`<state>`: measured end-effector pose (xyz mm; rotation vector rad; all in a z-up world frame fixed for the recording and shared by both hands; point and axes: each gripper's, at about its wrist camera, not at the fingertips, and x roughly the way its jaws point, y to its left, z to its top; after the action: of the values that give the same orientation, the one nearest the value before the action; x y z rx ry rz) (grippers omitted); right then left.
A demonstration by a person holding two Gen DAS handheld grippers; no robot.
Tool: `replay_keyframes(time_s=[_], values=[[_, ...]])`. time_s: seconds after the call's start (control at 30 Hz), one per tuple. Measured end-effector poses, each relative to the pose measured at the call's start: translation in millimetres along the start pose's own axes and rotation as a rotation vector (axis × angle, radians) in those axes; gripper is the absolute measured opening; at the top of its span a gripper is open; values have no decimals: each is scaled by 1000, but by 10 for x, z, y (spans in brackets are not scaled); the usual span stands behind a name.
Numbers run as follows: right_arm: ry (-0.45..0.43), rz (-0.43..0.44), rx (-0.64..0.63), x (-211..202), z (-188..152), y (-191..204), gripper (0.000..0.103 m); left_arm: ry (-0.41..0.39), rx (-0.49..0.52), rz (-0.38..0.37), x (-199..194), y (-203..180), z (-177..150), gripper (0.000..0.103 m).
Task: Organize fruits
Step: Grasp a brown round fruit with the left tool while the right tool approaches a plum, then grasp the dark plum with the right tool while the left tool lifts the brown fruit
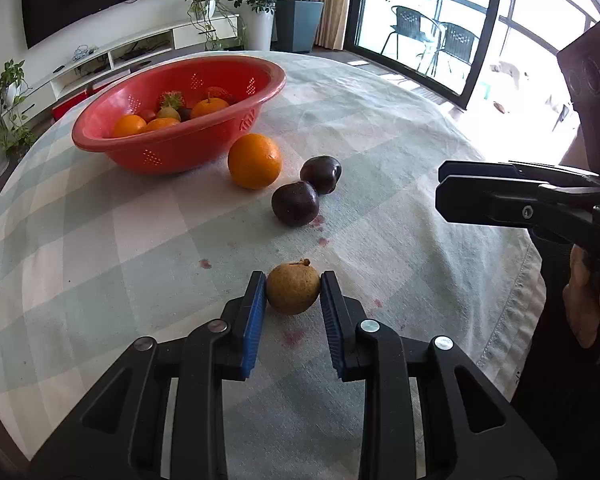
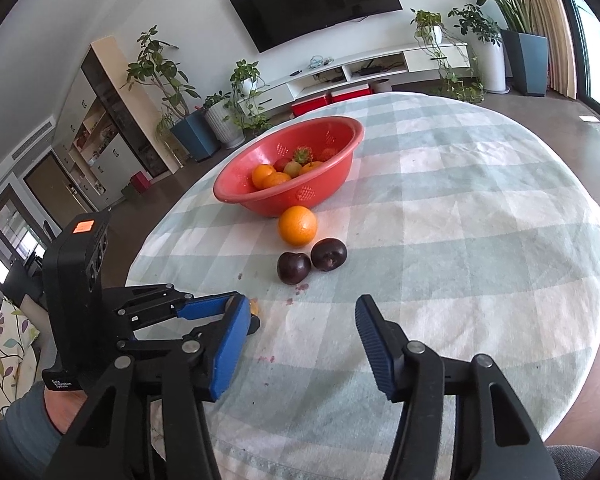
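Observation:
My left gripper point(image 1: 293, 286) is shut on a small brown fruit point(image 1: 293, 289) resting on the checked tablecloth point(image 1: 100, 240). Beyond it lie two dark plums point(image 1: 295, 203) point(image 1: 321, 174) and an orange point(image 1: 254, 161). A red colander bowl point(image 1: 204, 142) at the far left holds oranges and other fruit. My right gripper point(image 2: 302, 330) is open and empty above the cloth, and it shows side-on at the right edge of the left wrist view point(image 1: 440, 192). In the right wrist view the plums point(image 2: 294, 267) point(image 2: 329, 254), orange point(image 2: 297, 226) and bowl point(image 2: 268, 204) lie ahead, and the left gripper point(image 2: 252, 312) mostly hides the brown fruit.
Small red juice stains point(image 1: 294, 338) dot the cloth near the left gripper. The table's front edge point(image 1: 512, 320) runs close on the right. Potted plants, a TV wall and a glass door stand beyond the table.

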<state>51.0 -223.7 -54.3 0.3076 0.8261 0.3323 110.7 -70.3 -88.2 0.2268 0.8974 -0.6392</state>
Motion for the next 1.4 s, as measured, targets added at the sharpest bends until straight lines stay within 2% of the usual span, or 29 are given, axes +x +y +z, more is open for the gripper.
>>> replay_keyframes(time_s=[0.2,0.27,0.47,0.57,0.67,1.03,1.33,1.4], values=[[137,-58,-143,263,219,26,54,-30,-55,-10,-107,105,-58,26],[201,-44,-237,408,301,36,54,-39,-92,-21,-136,175,-89,26],[287,-46,-550,693,394,62,54,-62,-133,-46,-226,270,-150,26],[307,0,-595,772,445,18,54,-64,-143,-54,-230,296,-168,26],[322,-23,-637,878,485,-3,54,-65,-151,-53,-230,319,-185,26],[360,75,-723,1055,540,72,53,-66,-187,-56,-201,424,-211,26],[404,119,-774,1095,566,69,49,-79,-200,-50,-228,458,-223,26],[417,130,-777,1099,566,69,45,-78,-200,-50,-227,454,-222,26]])
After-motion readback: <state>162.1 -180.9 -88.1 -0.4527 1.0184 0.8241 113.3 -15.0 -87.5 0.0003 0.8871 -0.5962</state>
